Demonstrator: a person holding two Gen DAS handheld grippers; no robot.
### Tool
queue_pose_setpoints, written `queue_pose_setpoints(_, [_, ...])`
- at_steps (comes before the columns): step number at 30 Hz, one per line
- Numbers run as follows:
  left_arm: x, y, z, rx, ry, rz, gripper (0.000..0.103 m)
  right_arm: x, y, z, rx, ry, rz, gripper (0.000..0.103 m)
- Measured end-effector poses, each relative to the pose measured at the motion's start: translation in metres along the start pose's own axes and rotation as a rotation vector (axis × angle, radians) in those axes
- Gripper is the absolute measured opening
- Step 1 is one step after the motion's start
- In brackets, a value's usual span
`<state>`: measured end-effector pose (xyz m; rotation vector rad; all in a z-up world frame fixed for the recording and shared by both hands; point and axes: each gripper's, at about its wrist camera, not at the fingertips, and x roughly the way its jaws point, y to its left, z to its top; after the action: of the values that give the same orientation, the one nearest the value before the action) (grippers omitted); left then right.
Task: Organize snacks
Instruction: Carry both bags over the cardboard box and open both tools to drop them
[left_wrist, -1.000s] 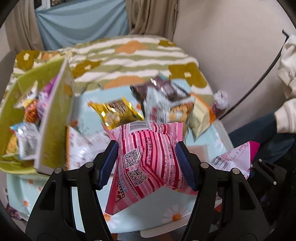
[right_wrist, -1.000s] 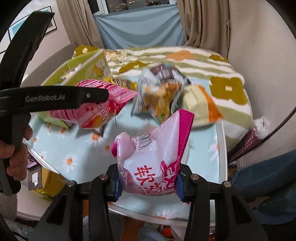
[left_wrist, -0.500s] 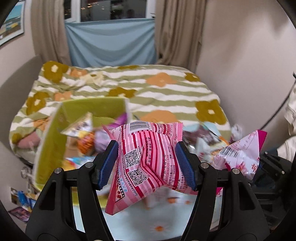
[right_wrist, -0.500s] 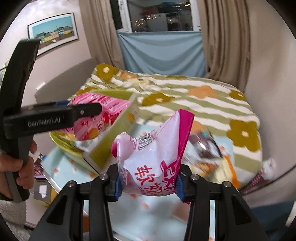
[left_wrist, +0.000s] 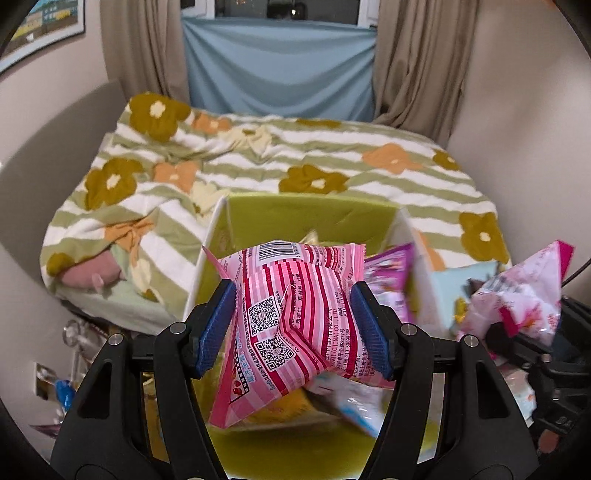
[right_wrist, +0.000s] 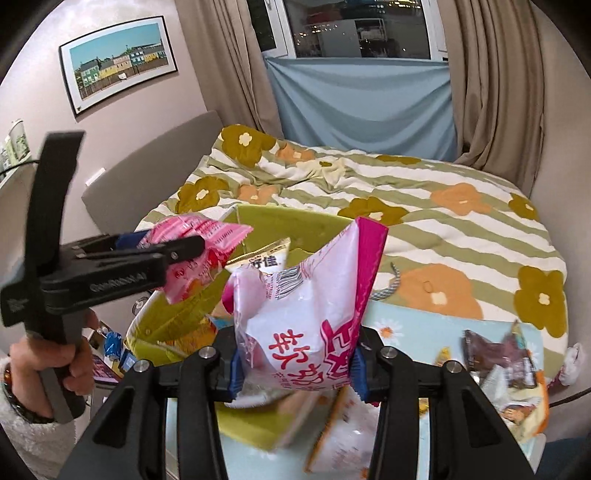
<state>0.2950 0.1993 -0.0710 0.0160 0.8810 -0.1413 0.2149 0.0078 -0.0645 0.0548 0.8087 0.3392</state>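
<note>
**Two snack bags held over the green box**

The pink striped snack bag (left_wrist: 295, 321) is clamped between the blue pads (left_wrist: 216, 328) of the left hand-held gripper (left_wrist: 293, 328), hanging above the open green box (left_wrist: 314, 218); its lower corner droops down toward the box's inside. The box walls rise on the left, far and right sides of the bag, with open room between the bag and the far wall (the box floor below is blurred, though other packets lie in it, among them a purple packet (left_wrist: 391, 273) against the right wall).

The white and magenta snack bag (right_wrist: 310, 314) is pinched in the right hand-held gripper (right_wrist: 295, 369), its jaws pressed against both sides of the bag. It sits just right of the left gripper's bag, over the near edge of the box (right_wrist: 295, 221). In the right wrist view the left hand (right_wrist: 55, 365) grips its tool's handle at the left edge.

To the right of the box, loose packets, including a dark brown packet (right_wrist: 495, 350), lie on the counter (right_wrist: 413, 325) with its daisy-print cover. Beyond the counter's far edge lies the bed (right_wrist: 443, 192) with a striped, flowered blanket.
</note>
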Motion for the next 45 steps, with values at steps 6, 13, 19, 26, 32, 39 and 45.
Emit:
queue_pose_setpoints(6, [0.033, 0.011, -0.007, 0.015, 0.042, -0.012, 0.097, 0.033, 0.009, 0.006, 0.051, 0.054, -0.009, 0.041])
queue_pose_setpoints(13, [0.023, 0.003, -0.018, 0.031, 0.035, 0.048, 0.103, 0.047, 0.008, 0.009, 0.075, 0.089, 0.002, 0.041])
queue_pose_setpoints(19, [0.001, 0.004, -0.031, 0.010, 0.044, 0.079, 0.103, 0.047, 0.007, 0.012, 0.075, 0.115, 0.042, 0.042])
queue_pose_setpoints(26, [-0.001, 0.021, -0.049, -0.064, 0.083, 0.102, 0.103, 0.062, 0.012, 0.024, 0.038, 0.144, 0.066, 0.043])
queue_pose_setpoints(32, [0.003, 0.030, -0.056, -0.093, 0.099, 0.121, 0.103, 0.094, 0.018, 0.036, 0.027, 0.188, 0.097, 0.044])
queue_pose_setpoints(39, [0.009, 0.034, -0.063, -0.104, 0.122, 0.142, 0.103, 0.116, 0.024, 0.038, 0.031, 0.197, 0.128, 0.103])
queue_pose_setpoints(45, [0.011, 0.034, -0.064, -0.109, 0.134, 0.139, 0.103, 0.112, 0.021, 0.030, 0.022, 0.192, 0.130, 0.103])
